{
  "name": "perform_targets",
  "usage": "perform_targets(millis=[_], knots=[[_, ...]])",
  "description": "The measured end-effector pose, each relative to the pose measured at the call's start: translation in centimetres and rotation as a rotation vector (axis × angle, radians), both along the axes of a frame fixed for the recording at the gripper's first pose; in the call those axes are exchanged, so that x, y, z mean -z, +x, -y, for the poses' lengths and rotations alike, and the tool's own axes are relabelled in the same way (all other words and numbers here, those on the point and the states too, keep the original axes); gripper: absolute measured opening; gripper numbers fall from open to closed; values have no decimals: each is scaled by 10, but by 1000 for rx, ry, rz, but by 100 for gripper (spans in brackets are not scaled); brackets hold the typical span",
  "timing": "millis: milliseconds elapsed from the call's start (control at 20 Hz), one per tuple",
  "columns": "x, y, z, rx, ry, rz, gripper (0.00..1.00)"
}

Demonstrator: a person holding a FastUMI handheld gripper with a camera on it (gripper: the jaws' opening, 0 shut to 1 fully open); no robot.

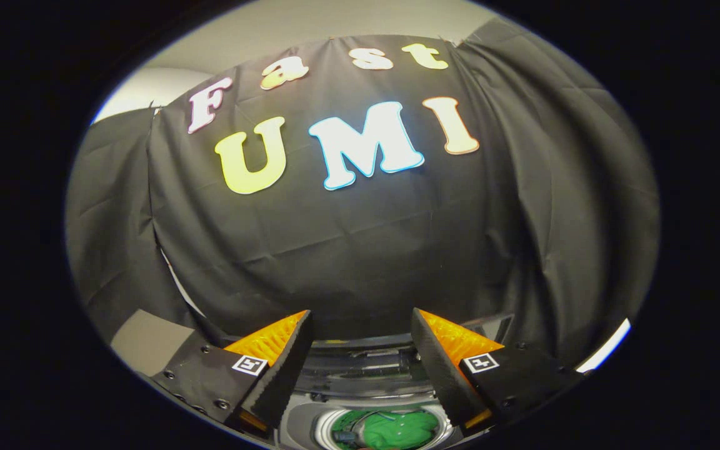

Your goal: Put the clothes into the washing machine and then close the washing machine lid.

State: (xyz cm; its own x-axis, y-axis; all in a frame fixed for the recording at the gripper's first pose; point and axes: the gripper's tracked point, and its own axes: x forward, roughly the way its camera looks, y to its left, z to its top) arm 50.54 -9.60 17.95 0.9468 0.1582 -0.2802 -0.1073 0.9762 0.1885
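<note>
Matt cloth wall (360, 250); glossy washing machine (310, 419); green cloth clothes (397, 431).

We saw the washing machine (360, 375) drum and green clothes (397, 430) cut off at six o'clock, partly hidden by the spread tongs (360, 325).

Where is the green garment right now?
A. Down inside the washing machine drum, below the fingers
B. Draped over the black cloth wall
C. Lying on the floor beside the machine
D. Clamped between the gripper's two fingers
A: the green garment lies inside the round drum opening of the washing machine, below the gripper, whose fingers stand apart and hold nothing.
</note>
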Motion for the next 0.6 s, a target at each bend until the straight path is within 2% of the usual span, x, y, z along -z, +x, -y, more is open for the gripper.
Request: perform_targets(millis=[200,450,600], knots=[[23,30,-26,-18,-75,-36,98],[42,42,-32,-8,-127,-34,98],[35,42,-34,-13,-121,-9,98]])
